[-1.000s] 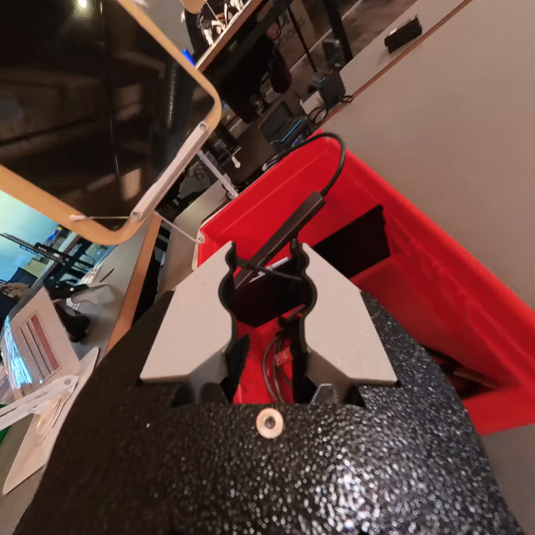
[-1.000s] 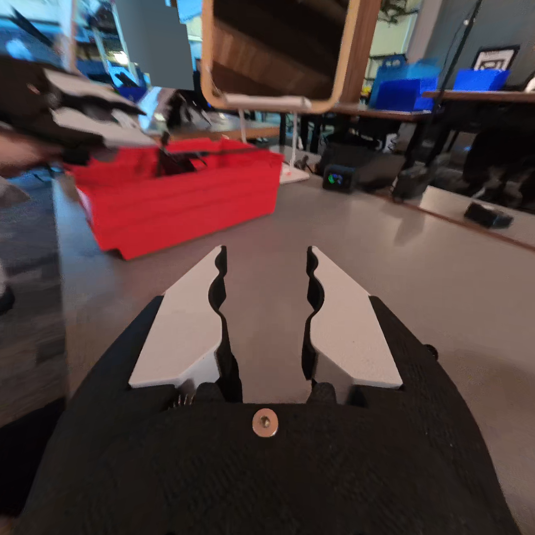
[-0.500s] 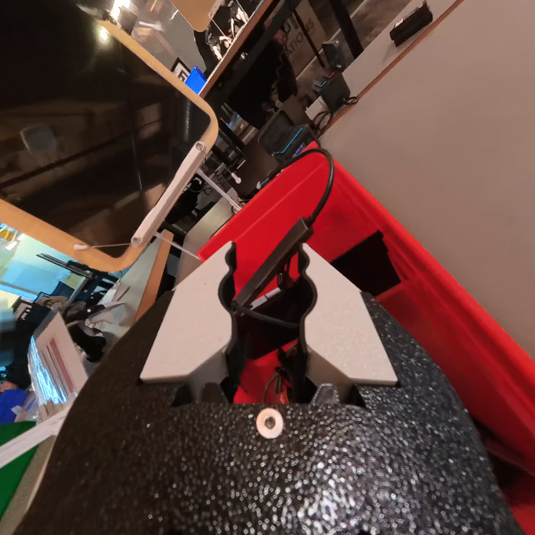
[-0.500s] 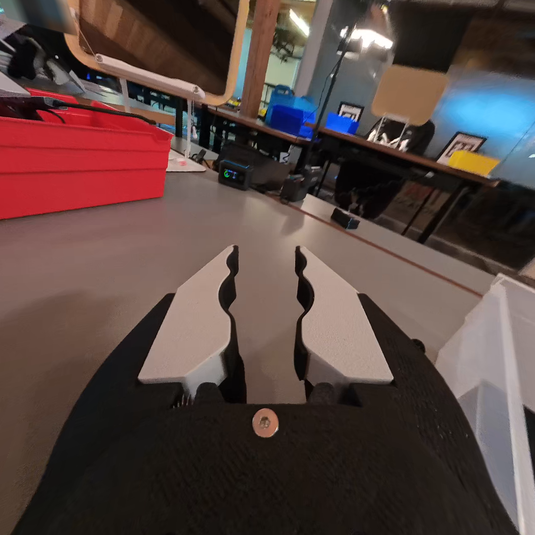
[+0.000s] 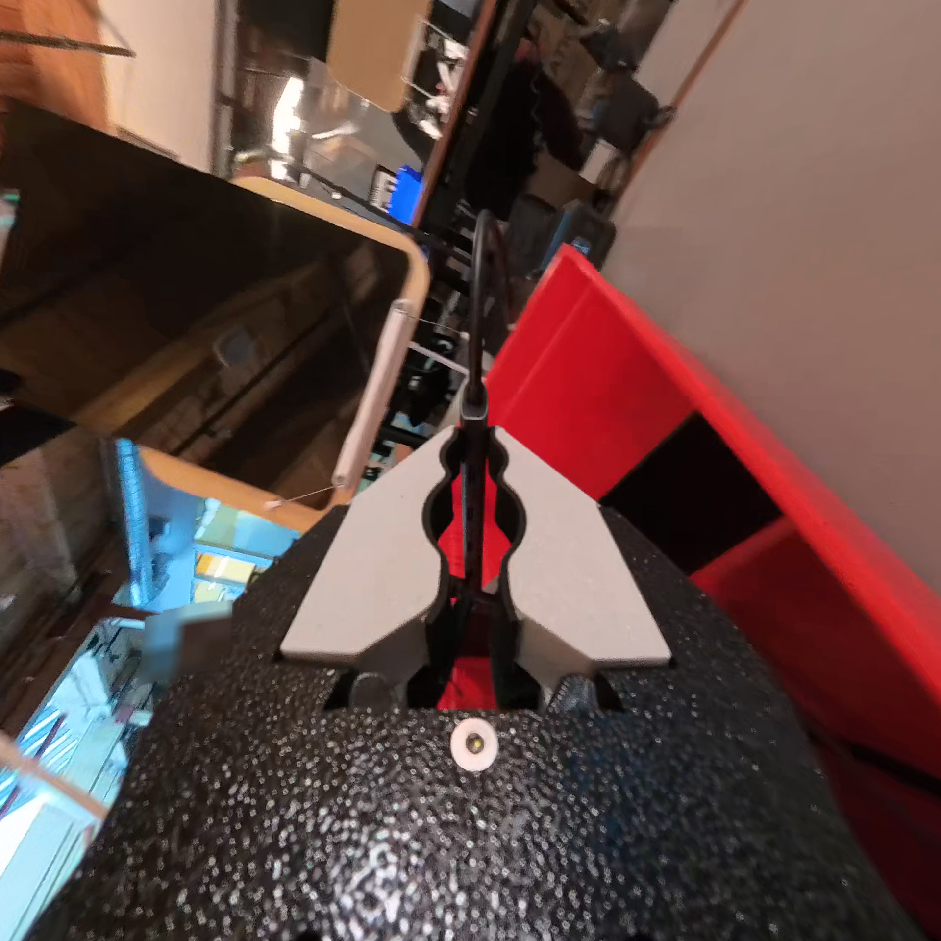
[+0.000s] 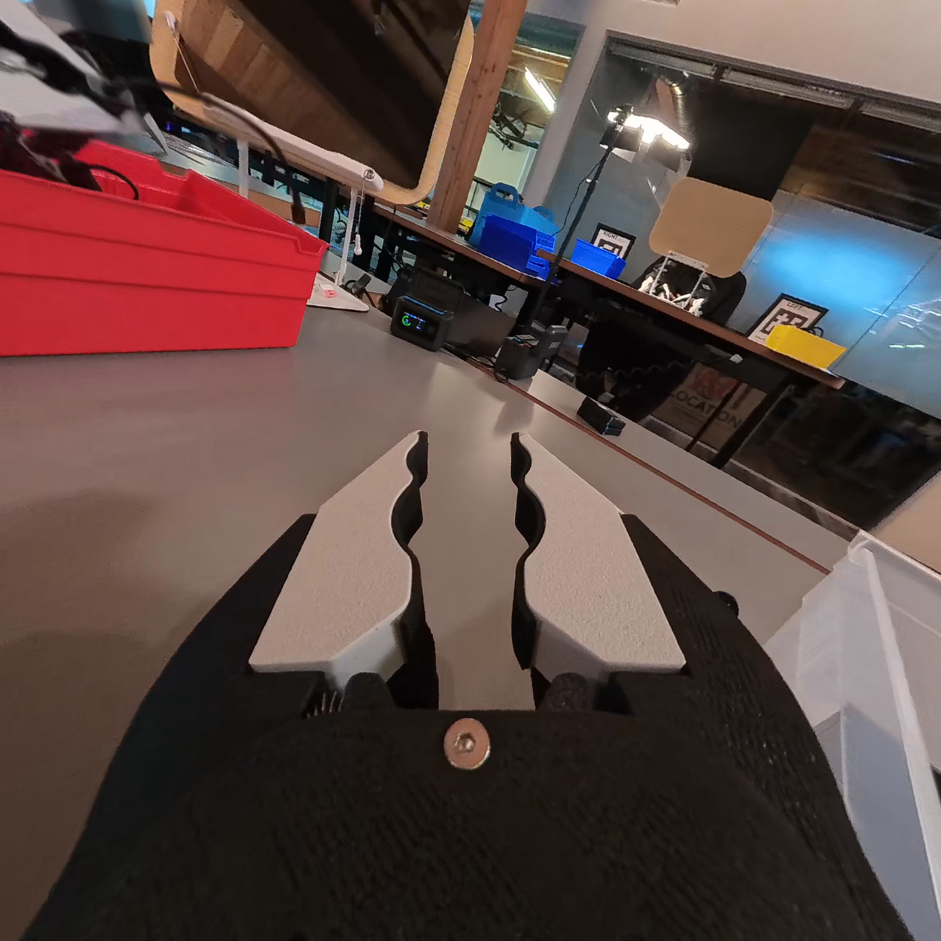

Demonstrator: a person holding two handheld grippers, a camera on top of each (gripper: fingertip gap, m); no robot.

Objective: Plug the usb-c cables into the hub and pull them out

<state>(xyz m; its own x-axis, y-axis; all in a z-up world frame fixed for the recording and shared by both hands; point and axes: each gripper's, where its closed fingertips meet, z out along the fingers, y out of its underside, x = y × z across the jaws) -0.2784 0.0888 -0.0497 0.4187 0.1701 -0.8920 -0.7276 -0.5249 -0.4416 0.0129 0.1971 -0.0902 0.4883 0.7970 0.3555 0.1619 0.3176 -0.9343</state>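
My left gripper [image 5: 473, 439] is shut on a slim dark hub [image 5: 472, 501], which stands edge-on between the fingertips. The hub's black cable [image 5: 476, 305] loops up from its far end. I hold it above the red bin [image 5: 611, 387]. In the right wrist view the left gripper [image 6: 61, 102] shows blurred at the top left over the red bin [image 6: 153, 285], and the cable [image 6: 265, 142] hangs from it down to a plug end [image 6: 297, 211]. My right gripper [image 6: 468, 443] is open and empty, low over the grey table [image 6: 203, 433].
A wood-framed dark panel [image 5: 203, 331] stands behind the bin. A white bin [image 6: 865, 636] is at the right edge. A small power unit with a lit screen [image 6: 422, 321], a dark device [image 6: 529, 351] and a small black box [image 6: 601, 422] sit farther back. My hands' fingertips stand some 30 cm from each other.
My left jaws closed on the hub, which had lain loose between them, and lifted it with the view tilting. My right jaws narrowed and the gripper swung right, away from the red bin.
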